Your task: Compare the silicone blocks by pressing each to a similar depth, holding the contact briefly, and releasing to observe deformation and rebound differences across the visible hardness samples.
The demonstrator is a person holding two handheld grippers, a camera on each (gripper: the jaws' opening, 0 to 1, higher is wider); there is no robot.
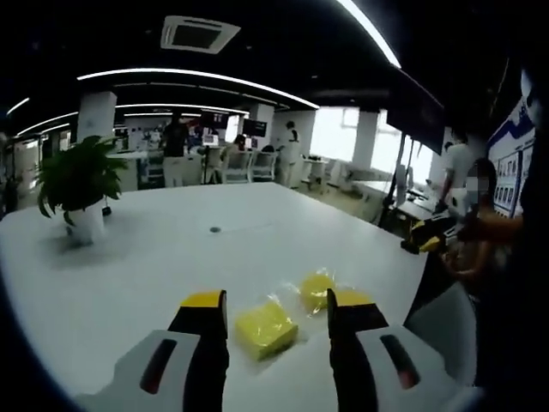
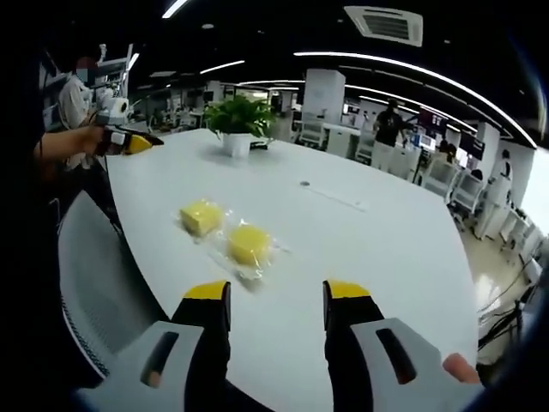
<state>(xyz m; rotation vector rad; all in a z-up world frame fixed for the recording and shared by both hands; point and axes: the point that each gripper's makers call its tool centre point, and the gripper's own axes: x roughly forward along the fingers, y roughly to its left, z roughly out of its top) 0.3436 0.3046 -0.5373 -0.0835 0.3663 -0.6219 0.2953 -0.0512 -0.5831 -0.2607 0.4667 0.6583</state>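
The white desk (image 1: 154, 266) carries the work area. A potted plant (image 1: 79, 184) stands well back on it, and a grey chair (image 2: 99, 283) sits at the desk edge.

Two yellow silicone blocks, each in a clear wrapper, lie side by side on the desk near its edge, close together but apart. In the left gripper view the nearer block (image 1: 266, 328) lies between the fingers and just ahead of them; the farther block (image 1: 317, 287) sits beyond it, partly behind one finger. In the right gripper view, the same pair appears ahead and off to one side.

Left gripper (image 1: 279, 313): fingers spread, empty, above the desk. Right gripper (image 2: 276, 305): fingers spread, empty, not in contact with either block.

Step in hand, as judged: approach; no press has started, and both blocks look undeformed.

Next move, as judged: lower one gripper squarely onto the nearer block, press to a set depth, hold briefly, release. Repeat at matching depth on the farther block.
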